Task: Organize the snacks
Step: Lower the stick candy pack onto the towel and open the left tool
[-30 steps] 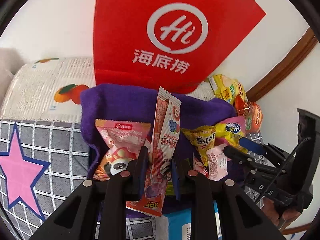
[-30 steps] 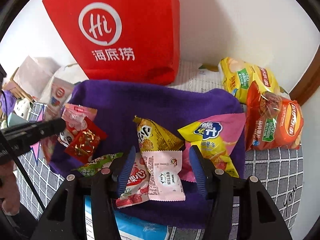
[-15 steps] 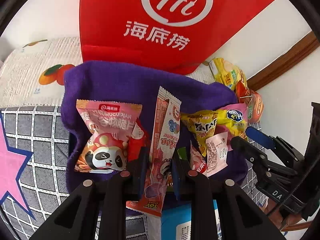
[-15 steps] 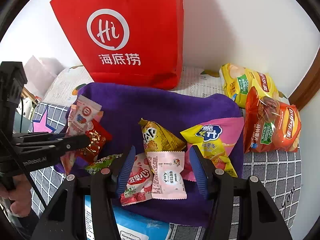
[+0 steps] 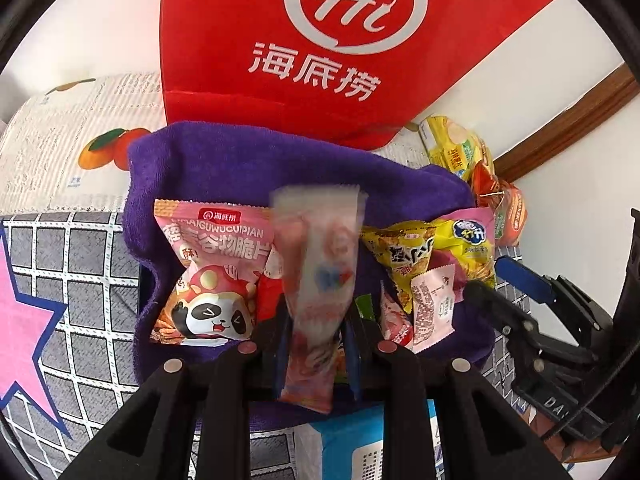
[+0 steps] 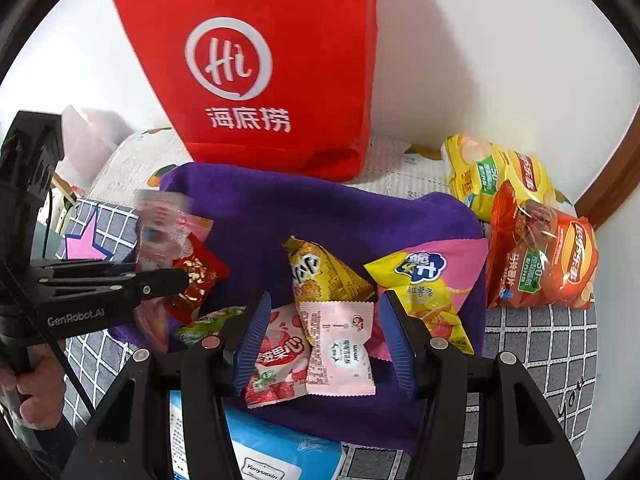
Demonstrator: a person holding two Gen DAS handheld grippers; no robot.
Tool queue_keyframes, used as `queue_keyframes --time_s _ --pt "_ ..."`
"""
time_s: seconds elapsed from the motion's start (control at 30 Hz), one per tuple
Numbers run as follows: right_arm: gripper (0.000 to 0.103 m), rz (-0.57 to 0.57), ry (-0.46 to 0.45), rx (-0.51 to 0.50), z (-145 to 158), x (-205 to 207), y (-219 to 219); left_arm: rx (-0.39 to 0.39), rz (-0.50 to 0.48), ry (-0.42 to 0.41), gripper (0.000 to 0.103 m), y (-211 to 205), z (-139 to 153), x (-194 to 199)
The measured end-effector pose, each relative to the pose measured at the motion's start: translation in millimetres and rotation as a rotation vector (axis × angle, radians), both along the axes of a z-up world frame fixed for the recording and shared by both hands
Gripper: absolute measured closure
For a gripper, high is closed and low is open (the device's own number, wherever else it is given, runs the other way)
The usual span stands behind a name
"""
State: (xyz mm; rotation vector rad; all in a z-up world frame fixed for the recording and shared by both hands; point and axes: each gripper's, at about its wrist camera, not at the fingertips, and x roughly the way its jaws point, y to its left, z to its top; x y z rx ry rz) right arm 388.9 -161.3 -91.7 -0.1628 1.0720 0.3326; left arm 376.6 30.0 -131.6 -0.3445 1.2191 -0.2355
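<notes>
While the long pink snack stick [image 5: 320,280] is standing between the nearly shut pads of the left gripper [image 5: 318,350], it is blurring in the left wrist view, so the grip is probably slackening or the packet is swinging. It is hanging just above the purple towel [image 5: 224,172], beside the panda packet [image 5: 212,276]. A good way to do this step is keeping the pinch low on the packet and carrying it steadily to its place, perhaps the red bag [image 5: 320,40] behind the towel, though the destination is only my guess. The right gripper [image 6: 326,340] is waiting part-open, gripping nothing, its blue pads straddling a pale pink sachet [image 6: 340,348] and a strawberry candy packet [image 6: 276,360]; whether they are touching either I cannot tell. Yellow snack bags [image 6: 320,276] are crowding that side, so lowering straight down should be avoiding snags
</notes>
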Motion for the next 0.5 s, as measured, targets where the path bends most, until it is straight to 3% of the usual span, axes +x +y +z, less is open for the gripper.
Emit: queue_keyframes --time_s 0.17,0.3,0.5 --pt "0.047 0.023 -0.024 -0.016 6.2 -7.3 6.1 0.000 0.006 -0.020 0.080 3.6 6.8 -2.5" --pt "0.047 0.035 -0.041 -0.014 12.3 -13.1 8.9 -0.015 0.006 -0.052 0.063 6.8 16.8 -5.8" --pt "0.046 0.042 -0.060 -0.010 19.4 -20.3 11.6 -0.007 -0.008 -0.087 0.060 5.2 30.8 -9.2"
